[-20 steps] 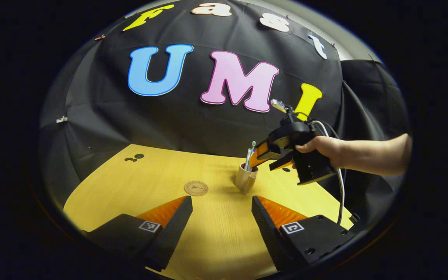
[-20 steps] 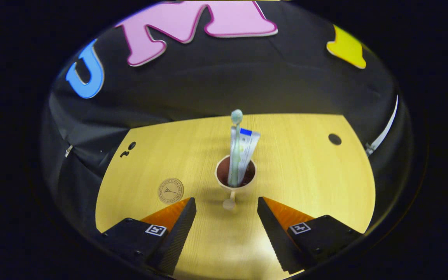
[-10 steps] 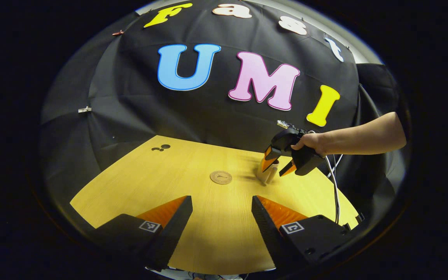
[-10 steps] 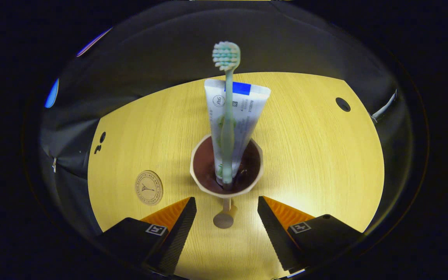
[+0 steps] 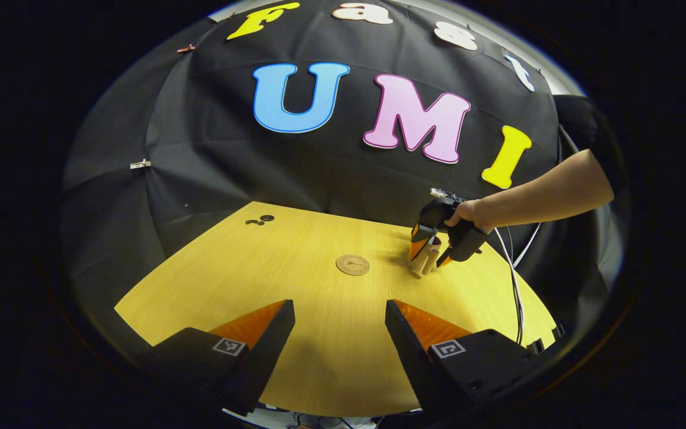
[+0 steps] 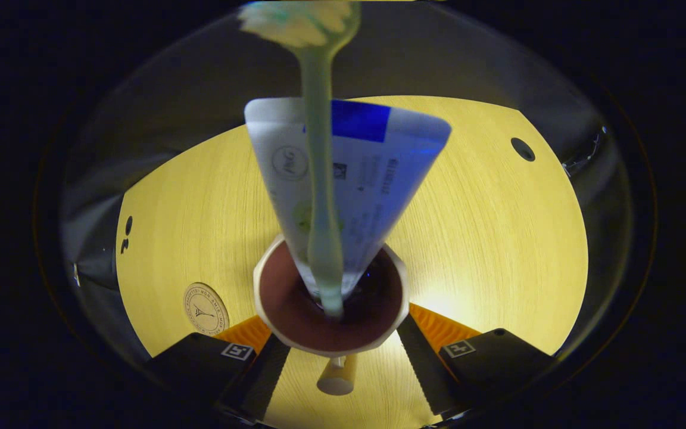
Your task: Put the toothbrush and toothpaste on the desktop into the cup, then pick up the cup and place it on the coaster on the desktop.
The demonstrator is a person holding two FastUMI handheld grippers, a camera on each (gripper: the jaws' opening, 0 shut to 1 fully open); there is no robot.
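**Cup loaded, lift to the coaster yet to come**

Cup (image 6: 331, 310) stood on the wooden desktop (image 6: 498, 238) with both items already inside it: the toothbrush (image 6: 319, 196) upright with its bristles at the top, and the toothpaste (image 6: 367, 179) tube leaning behind it, wide end up. From where I stood, that first half of the job looked finished.

The right gripper (image 6: 343, 351) was down around the cup, one finger on each side of the body, the cup's handle (image 6: 336, 376) poking out toward the camera between them. The fingers sat close against the cup's sides, but I could not tell whether they were actually pressing on it. In the left gripper view the same gripper, held in a person's hand (image 5: 468, 214), was low over the cup, which looked to be resting on the desktop.

The left gripper (image 5: 340, 322) hung back over the near edge of the desk, its fingers spread wide and holding nothing.

The coaster (image 5: 353, 265) lay bare, near the cup but apart from it. Gripping, lifting and setting the cup on it were what remained.
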